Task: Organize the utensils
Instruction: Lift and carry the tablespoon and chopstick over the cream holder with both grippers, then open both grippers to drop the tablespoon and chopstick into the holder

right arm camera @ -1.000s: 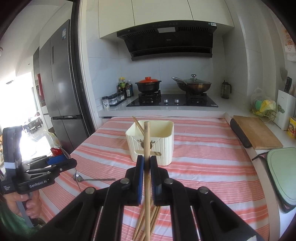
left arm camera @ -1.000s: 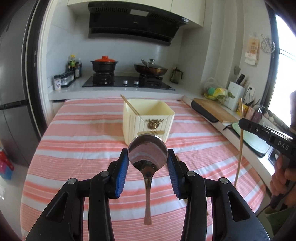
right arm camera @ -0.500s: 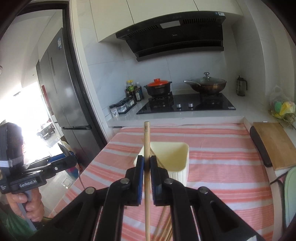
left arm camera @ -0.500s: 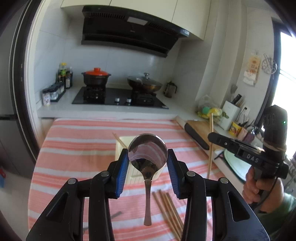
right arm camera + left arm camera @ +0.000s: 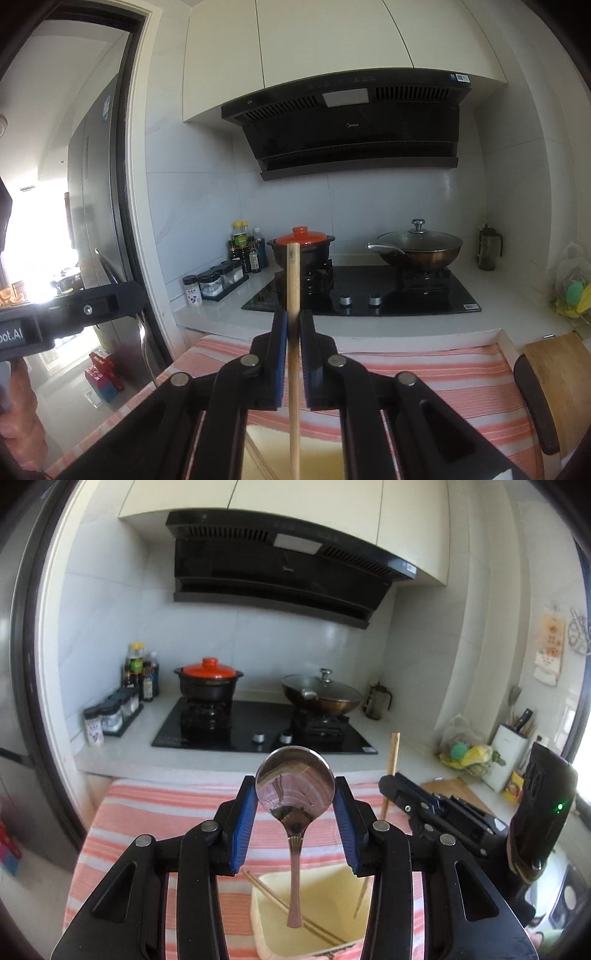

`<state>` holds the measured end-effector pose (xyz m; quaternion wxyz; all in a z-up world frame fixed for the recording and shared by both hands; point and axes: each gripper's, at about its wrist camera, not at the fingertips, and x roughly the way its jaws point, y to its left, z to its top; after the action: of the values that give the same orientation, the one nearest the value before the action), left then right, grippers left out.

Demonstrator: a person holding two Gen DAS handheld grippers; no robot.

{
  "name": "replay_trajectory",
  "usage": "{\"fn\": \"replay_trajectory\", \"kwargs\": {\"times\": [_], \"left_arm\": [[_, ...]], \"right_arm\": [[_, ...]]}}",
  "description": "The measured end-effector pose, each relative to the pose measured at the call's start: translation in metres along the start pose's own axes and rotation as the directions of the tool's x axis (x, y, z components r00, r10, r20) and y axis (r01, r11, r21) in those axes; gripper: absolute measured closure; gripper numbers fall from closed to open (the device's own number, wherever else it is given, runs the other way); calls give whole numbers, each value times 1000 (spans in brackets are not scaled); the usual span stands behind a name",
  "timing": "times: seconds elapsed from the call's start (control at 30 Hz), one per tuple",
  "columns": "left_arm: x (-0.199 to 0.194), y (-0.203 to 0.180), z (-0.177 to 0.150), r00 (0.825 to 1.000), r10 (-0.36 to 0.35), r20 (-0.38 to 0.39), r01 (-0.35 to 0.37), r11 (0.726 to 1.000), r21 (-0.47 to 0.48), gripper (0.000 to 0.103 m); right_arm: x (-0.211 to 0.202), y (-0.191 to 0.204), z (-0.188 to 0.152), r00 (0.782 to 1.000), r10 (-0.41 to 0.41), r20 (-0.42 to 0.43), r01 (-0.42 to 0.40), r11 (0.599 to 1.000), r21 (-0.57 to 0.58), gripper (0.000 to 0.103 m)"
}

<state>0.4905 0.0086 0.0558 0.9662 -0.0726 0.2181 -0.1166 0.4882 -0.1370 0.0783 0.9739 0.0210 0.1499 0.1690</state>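
Observation:
My left gripper [image 5: 294, 792] is shut on a metal spoon [image 5: 294, 790] by its bowl. The handle hangs down over the cream utensil box [image 5: 314, 915], which holds one chopstick [image 5: 288, 910]. My right gripper [image 5: 293, 328] is shut on a wooden chopstick [image 5: 293, 354], held upright. Its lower end points into the cream box [image 5: 280, 458] just below. In the left wrist view the right gripper [image 5: 391, 786] is close on the right, and its chopstick [image 5: 393, 753] reaches down into the box.
The box stands on a table with a pink striped cloth [image 5: 155, 812]. Behind is a counter with a hob [image 5: 258, 727], a red-lidded pot [image 5: 208, 681] and a wok [image 5: 321, 696]. A wooden cutting board [image 5: 554, 373] lies at the right.
Both grippers have risen and moved forward over the box. The box has dropped to the bottom of both views. The right chopstick's lower end now hangs inside the box.

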Motion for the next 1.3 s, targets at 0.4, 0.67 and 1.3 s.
{"fn": "replay_trajectory", "kwargs": {"times": [0.4, 0.67, 1.3], "left_arm": [[89, 7, -88, 953, 21, -302, -29, 999, -23, 58], [-30, 21, -83, 972, -31, -235, 24, 999, -29, 32], [-223, 45, -298, 934, 57, -353, -107, 987, -123, 17]], "right_arm": [[42, -27, -88, 948, -4, -317, 2, 1000, -6, 95], [-32, -37, -77, 949, -10, -316, 31, 998, 60, 64], [-303, 12, -266, 902, -126, -413, 193, 973, 124, 53]]}}
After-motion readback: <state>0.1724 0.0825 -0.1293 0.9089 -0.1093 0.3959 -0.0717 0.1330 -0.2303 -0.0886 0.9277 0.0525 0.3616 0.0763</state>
